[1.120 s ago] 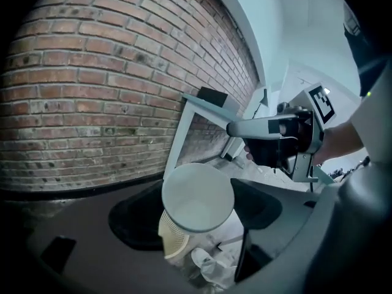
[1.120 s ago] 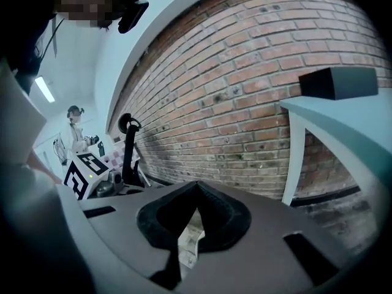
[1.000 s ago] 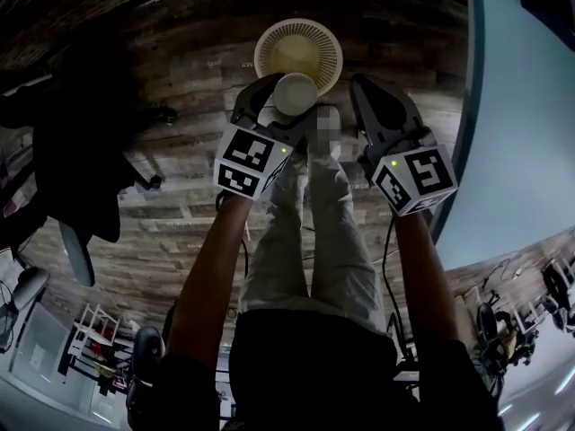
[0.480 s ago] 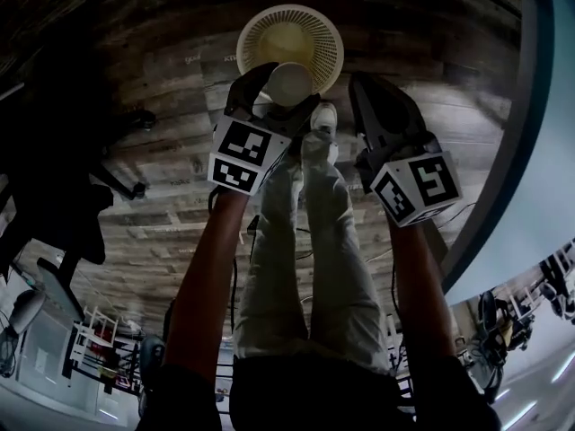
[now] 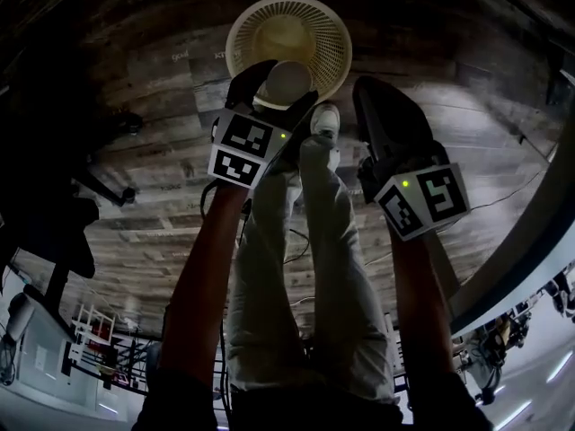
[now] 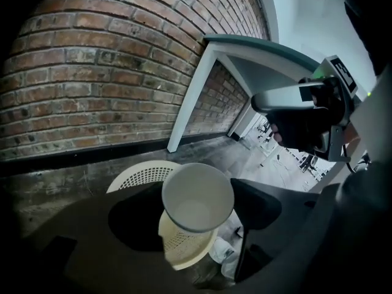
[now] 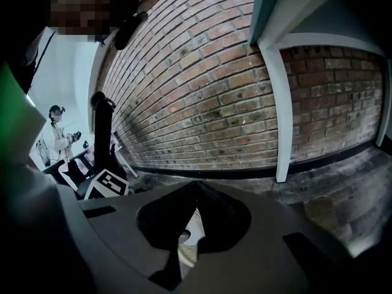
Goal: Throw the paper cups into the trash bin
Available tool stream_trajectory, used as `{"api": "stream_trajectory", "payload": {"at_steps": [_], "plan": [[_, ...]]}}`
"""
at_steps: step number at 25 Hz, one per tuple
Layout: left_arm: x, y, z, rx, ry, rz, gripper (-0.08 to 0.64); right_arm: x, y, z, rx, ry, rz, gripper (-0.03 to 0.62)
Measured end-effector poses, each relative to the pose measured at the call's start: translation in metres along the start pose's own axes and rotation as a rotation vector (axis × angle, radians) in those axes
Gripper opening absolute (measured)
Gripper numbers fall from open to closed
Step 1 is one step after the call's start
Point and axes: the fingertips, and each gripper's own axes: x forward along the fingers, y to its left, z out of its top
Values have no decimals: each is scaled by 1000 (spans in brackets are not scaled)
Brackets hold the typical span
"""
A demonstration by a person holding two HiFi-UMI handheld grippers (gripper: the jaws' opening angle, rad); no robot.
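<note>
A white paper cup (image 5: 286, 83) sits between the jaws of my left gripper (image 5: 280, 86), which is shut on it. In the left gripper view the cup (image 6: 197, 196) faces the camera with its mouth open and looks empty. Below and just beyond it stands the cream perforated trash bin (image 5: 289, 27), also visible as the bin (image 6: 142, 176) behind the cup. My right gripper (image 5: 368, 95) hovers to the right of the bin, its black jaws closed together on nothing. In the right gripper view the tips (image 7: 196, 192) meet, with a sliver of the bin under them.
The bin stands on a wooden plank floor (image 5: 162, 178) near a brick wall (image 7: 208, 90). A white table leg (image 7: 272, 103) and a teal table edge (image 6: 263, 41) are close by. My legs and white shoes (image 5: 325, 119) are just behind the bin. Dark chairs (image 5: 54, 196) stand at the left.
Both grippers have sunk toward the bin, which now looks larger and nearer. The left gripper still holds the cup; the right gripper's jaws stay closed.
</note>
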Motion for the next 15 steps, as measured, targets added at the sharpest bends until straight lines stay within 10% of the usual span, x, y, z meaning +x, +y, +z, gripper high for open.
{"api": "stream_trajectory", "payload": {"at_steps": [15], "plan": [[59, 10, -53, -78, 29, 12, 353, 16, -23, -48, 3, 38, 8, 5]]}}
